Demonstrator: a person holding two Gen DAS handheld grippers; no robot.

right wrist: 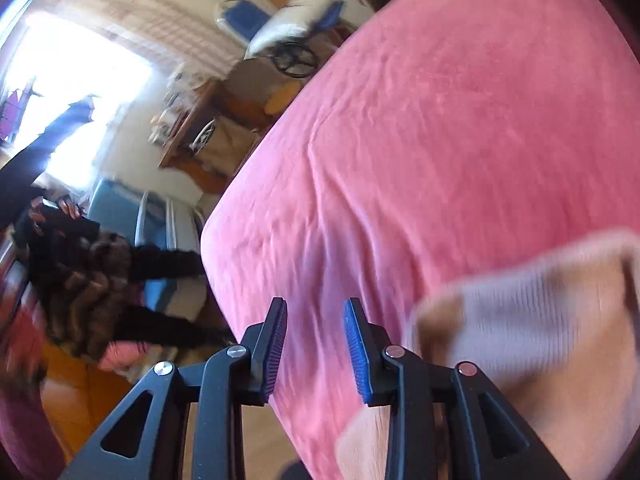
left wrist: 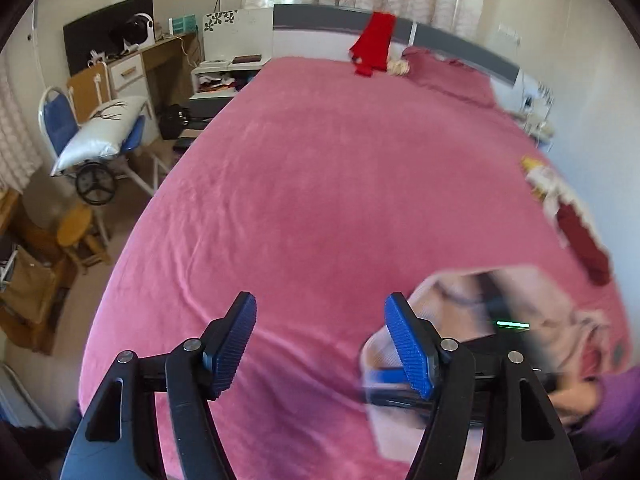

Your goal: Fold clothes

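Where the pale pink garment lies bunched on the pink bed, near its foot and toward the right side, motion blur smears its outline, so folds and sleeves cannot be made out. From the left wrist view, the left claw hovers over bare bedcover just left of the garment, jaws spread wide with nothing between them; its right blue pad overlaps the cloth's edge in the picture, though contact cannot be told. Behind that pad a blurred dark device with a green light sits against the garment, likely the other gripper. From the right wrist view, tilted steeply, the right claw is over the bed's edge, jaws partly apart and empty, with the garment just to its right, cut off by the frame. One red cloth hangs on the headboard; one dark red item lies at the bed's right edge, blurred. Beside the bed stand one blue chair carrying one white pillow, and a table. A dark furry heap lies on the floor.
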